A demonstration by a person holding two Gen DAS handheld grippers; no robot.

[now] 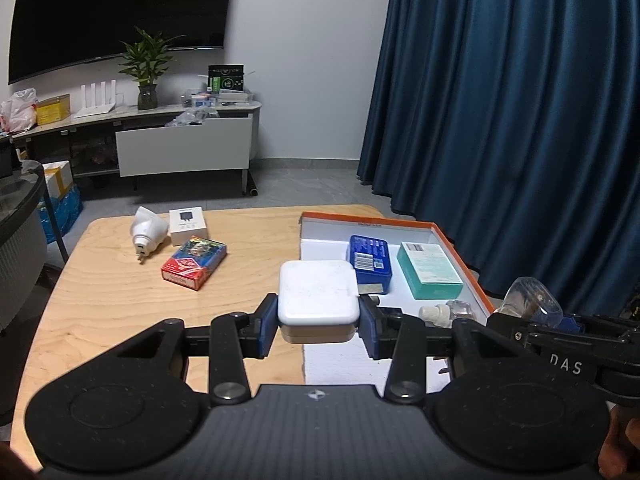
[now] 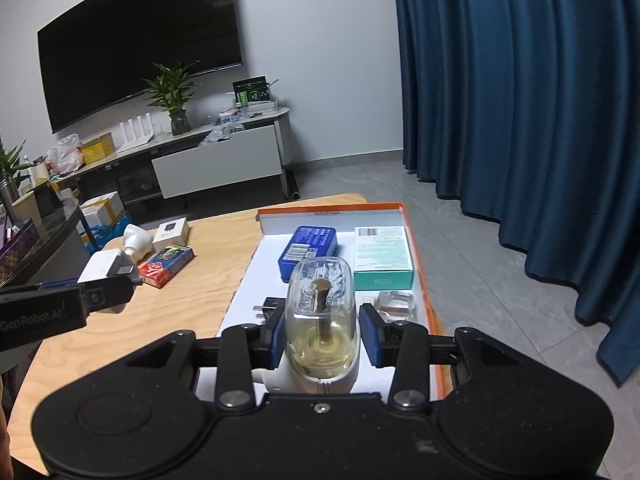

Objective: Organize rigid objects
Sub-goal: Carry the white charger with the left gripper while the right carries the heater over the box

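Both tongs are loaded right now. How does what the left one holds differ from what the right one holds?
The left tongs hold a white charger: opaque, flat and boxy. The right tongs hold a clear bottle: see-through, rounded, with yellowish liquid and a wick inside, on a white base. The charger hangs at the orange tray's left edge; the bottle hangs over the tray's inside. Both are clamped between blue pads, off the table.

Dim, cool indoor light falls evenly from overhead, leaving soft shadows on the table. Fisheye bending curves the television and curtain; corners darken. Focus is sharp, slightly grainy.
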